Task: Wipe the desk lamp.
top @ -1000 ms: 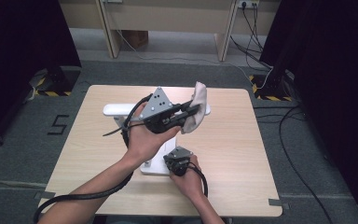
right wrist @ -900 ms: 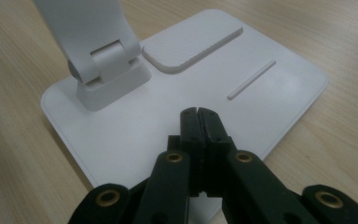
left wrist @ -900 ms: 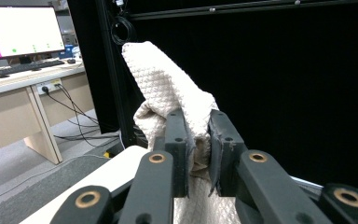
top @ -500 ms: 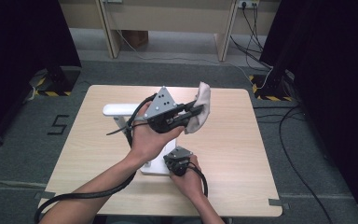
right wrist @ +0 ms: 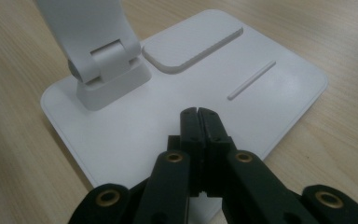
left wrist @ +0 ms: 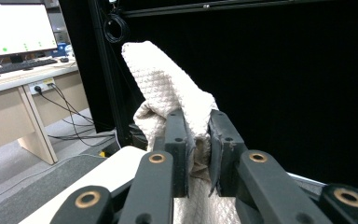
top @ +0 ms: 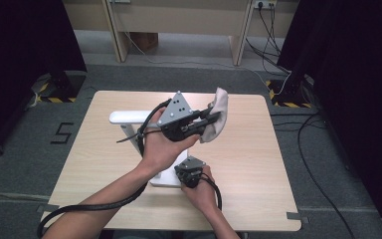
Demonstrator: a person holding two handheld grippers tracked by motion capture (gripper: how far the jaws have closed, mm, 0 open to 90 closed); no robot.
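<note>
While I look down from the high view, my left claw (top: 214,118) is raised above the middle of the table (top: 258,164), lying roughly level and pointing to the right, with a cream cloth (top: 218,119) pinched between its jaws; the cloth hangs in the air, part standing up above the tips and part drooping below them, clear of the tabletop. Beneath my left hand (top: 161,147) stands a white lamp (top: 129,118), its long head reaching out to the left and its flat base (top: 165,178) lying on the table nearer to me. My right claw (top: 186,172) sits low at that base, my right hand (top: 201,191) wrapped around it. From the left gripper view, the two black jaws stand narrowly apart and clamp a fold of the quilted cloth (left wrist: 168,98), which rises above the tips and also falls below them, against a dark curtain, with a monitor (left wrist: 16,28) on a desk far to the left. From the right gripper view, my right claw (right wrist: 199,116) is fully closed with nothing between the jaws, its tips resting over the white base (right wrist: 135,121), near its front edge; the lamp's hinged foot (right wrist: 105,65) rises to the left, and a raised pad (right wrist: 193,46) lies beyond.
</note>
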